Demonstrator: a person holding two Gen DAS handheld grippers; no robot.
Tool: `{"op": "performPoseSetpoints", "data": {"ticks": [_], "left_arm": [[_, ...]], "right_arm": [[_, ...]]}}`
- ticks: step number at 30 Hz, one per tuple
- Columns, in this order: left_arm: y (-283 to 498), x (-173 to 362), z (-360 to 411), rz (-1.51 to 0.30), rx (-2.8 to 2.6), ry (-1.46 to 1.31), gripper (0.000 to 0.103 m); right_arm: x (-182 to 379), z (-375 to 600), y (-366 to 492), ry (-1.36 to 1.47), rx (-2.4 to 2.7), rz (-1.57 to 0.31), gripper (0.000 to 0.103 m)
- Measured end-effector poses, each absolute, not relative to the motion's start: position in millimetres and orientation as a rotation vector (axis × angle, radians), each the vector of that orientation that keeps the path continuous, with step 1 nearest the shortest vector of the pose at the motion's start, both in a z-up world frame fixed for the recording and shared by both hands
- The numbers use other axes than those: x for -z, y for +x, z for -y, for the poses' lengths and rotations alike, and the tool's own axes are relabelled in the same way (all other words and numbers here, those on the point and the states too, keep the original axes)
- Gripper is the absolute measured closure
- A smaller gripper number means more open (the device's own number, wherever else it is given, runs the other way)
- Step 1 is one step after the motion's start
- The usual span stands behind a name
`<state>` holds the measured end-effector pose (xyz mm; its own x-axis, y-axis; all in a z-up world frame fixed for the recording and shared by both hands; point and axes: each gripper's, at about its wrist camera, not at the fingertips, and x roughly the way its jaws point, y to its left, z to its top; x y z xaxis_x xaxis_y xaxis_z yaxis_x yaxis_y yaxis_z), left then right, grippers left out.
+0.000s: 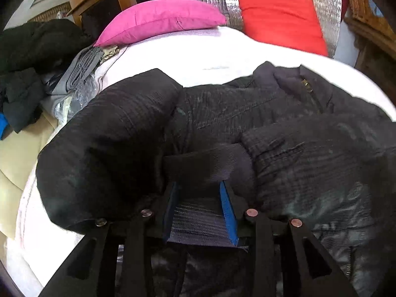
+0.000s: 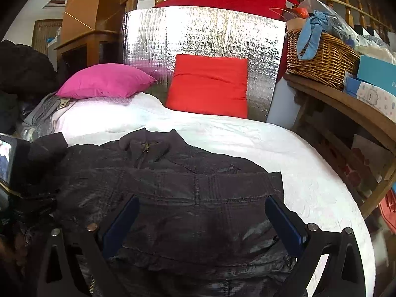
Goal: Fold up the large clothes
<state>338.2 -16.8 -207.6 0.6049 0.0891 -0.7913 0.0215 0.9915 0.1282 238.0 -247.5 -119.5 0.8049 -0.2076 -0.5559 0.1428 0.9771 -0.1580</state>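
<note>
Black jacket [image 2: 173,198] lies on white bed [image 2: 309,173], collar & zip toward the pillows. Left tool [image 1: 200,185] pinches the ribbed cuff [image 1: 205,163] of a sleeve [image 1: 104,143] betw. its blue pads, sleeve bulging at left over the jacket front. Right tool [image 2: 200,212] is spread wide over the jacket's lower part, gripping nothing. Pink pillow [image 2: 104,81] & red pillow [image 2: 210,86] at bed head against foil sheet [image 2: 198,37]; wicker basket [image 2: 321,59] on shelf at right.
</note>
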Motion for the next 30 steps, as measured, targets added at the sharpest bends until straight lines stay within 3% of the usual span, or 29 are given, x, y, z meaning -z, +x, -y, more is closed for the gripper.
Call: {"op": "performPoseSetpoints", "data": {"ticks": [12,16,17,18,20,21,22,25,30], "left_arm": [[314.3,164.3,-33.2,-0.789,-0.027,-0.033,0.066],[311.3,152.0,-67.9,-0.772,-0.027,-0.155,0.037],[311.5,149.6,-78.0,-0.766,-0.030,-0.193,0.036],[311.2,146.8,-91.9,-0.761,-0.026,-0.247,0.034],[312.1,144.3,-110.8,-0.764,0.008,-0.327,0.032],[312.4,143.4,-121.2,-0.766,0.030,-0.370,0.032],[311.8,142.0,-133.1,-0.759,0.044,-0.414,0.032],[305.4,135.6,-161.9,-0.707,0.044,-0.496,0.026],[297.7,142.9,-219.9,-0.654,-0.028,-0.704,0.019]], "right_arm": [[125.7,231.6,245.4,-0.136,0.156,-0.648,0.001],[144.4,248.8,259.6,0.005,0.089,-0.755,0.001],[148.8,252.9,261.4,0.044,0.069,-0.774,0.002],[153.8,259.4,264.4,0.099,0.042,-0.798,0.007],[163.9,270.1,269.5,0.202,-0.001,-0.846,0.028],[170.9,276.3,272.3,0.262,-0.021,-0.876,0.049],[177.1,281.0,274.7,0.306,-0.033,-0.900,0.064],[198.0,292.8,282.1,0.378,-0.039,-0.974,0.065],[186.7,290.5,279.4,0.365,-0.062,-0.928,0.065]]}}
